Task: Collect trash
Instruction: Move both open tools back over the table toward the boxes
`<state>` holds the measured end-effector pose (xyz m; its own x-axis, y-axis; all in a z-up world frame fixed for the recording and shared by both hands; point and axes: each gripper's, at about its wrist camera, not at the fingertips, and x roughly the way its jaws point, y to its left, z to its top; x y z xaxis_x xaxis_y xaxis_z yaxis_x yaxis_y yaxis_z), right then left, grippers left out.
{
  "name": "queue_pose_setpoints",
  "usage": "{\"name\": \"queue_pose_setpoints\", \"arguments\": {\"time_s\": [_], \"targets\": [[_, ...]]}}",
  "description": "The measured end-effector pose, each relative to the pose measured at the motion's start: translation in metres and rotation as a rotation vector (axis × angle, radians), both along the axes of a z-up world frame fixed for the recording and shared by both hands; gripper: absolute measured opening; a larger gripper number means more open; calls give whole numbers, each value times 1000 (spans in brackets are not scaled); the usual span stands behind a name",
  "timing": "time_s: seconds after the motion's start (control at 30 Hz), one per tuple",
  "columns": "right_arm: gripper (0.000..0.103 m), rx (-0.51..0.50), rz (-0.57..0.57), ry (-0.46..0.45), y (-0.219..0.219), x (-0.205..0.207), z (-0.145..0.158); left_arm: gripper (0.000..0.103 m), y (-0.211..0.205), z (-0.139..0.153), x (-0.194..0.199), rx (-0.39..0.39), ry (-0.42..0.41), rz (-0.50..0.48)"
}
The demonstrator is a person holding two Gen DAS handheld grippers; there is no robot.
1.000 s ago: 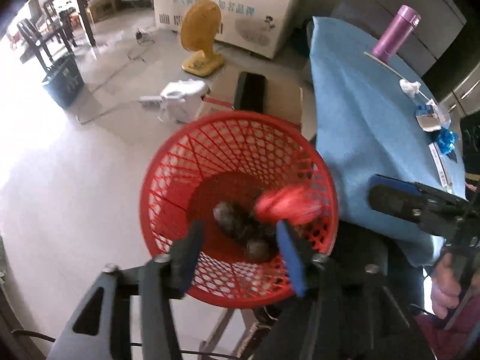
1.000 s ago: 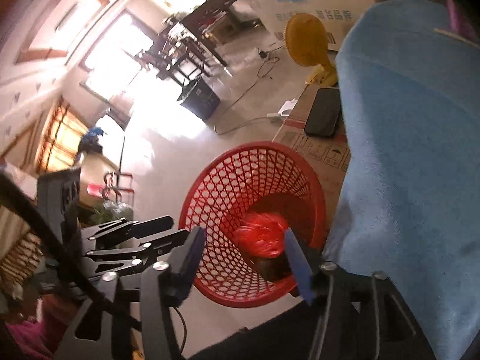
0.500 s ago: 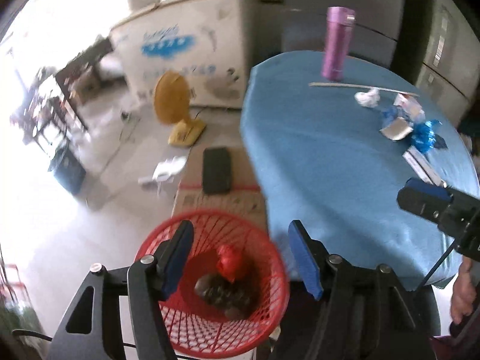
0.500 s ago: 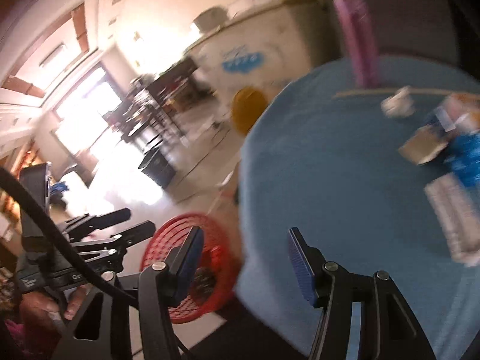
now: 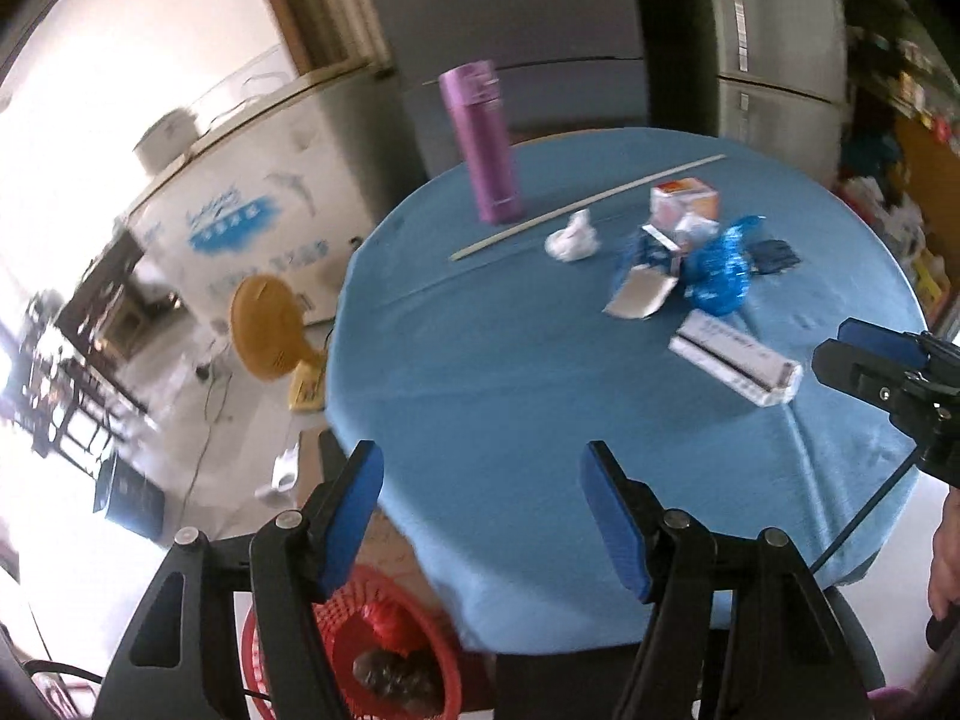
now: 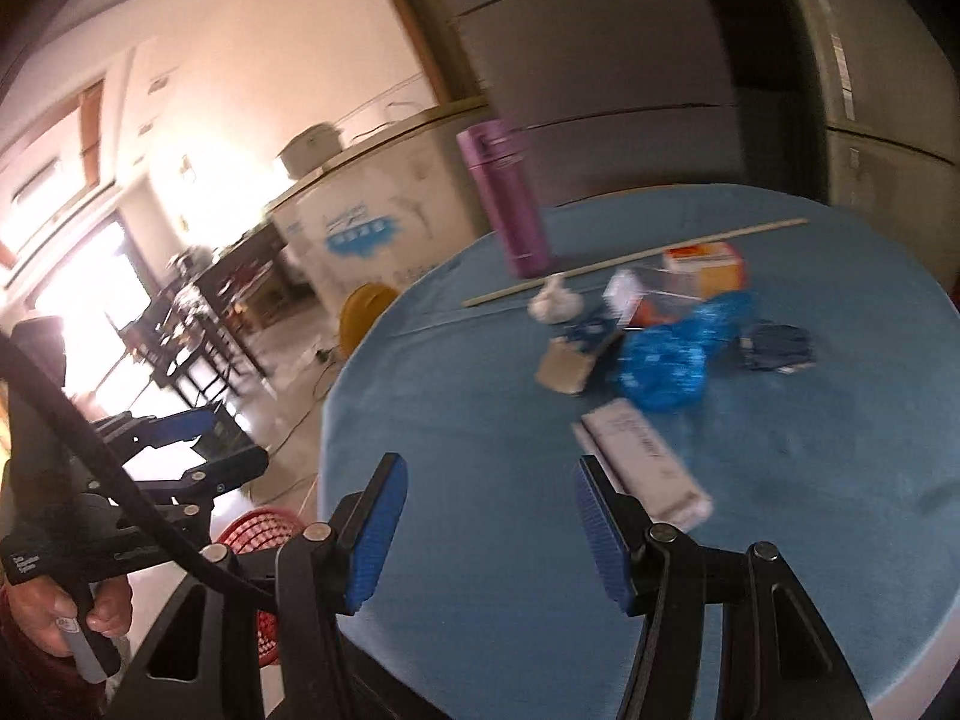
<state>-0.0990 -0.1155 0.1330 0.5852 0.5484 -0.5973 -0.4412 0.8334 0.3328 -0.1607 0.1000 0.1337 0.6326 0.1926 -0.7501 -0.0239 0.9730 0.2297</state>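
Note:
A round table with a blue cloth (image 5: pixel 510 372) carries trash: a white long box (image 5: pixel 735 357), a blue crumpled bag (image 5: pixel 720 267), a white paper wad (image 5: pixel 573 240), a small open carton (image 5: pixel 639 294) and an orange-white box (image 5: pixel 684 201). The same items show in the right wrist view: the white long box (image 6: pixel 645 456), the blue bag (image 6: pixel 678 354). A red mesh basket (image 5: pixel 384 654) on the floor at the table's near left holds red and dark trash. My left gripper (image 5: pixel 483 516) is open and empty over the table's near edge. My right gripper (image 6: pixel 489 534) is open and empty, the white box just ahead.
A purple flask (image 5: pixel 480 141) and a thin wooden stick (image 5: pixel 585 207) stand and lie at the table's far side. A yellow fan (image 5: pixel 270 330), a cardboard box and a white freezer (image 5: pixel 252 222) are on the floor to the left. Grey cabinets stand behind.
Both grippers have swung up from over the red basket to face the table top. The red trash that was falling now lies in the basket. Both stay open.

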Motion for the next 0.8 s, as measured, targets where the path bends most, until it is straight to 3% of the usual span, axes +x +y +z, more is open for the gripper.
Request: {"name": "queue_pose_setpoints", "arguments": {"time_s": [0.43, 0.8], "targets": [[61, 21, -183, 6, -80, 11, -12, 70, -96, 2, 42, 95, 10, -189], [61, 37, -278, 30, -119, 24, -19, 70, -137, -7, 60, 117, 35, -270]]}}
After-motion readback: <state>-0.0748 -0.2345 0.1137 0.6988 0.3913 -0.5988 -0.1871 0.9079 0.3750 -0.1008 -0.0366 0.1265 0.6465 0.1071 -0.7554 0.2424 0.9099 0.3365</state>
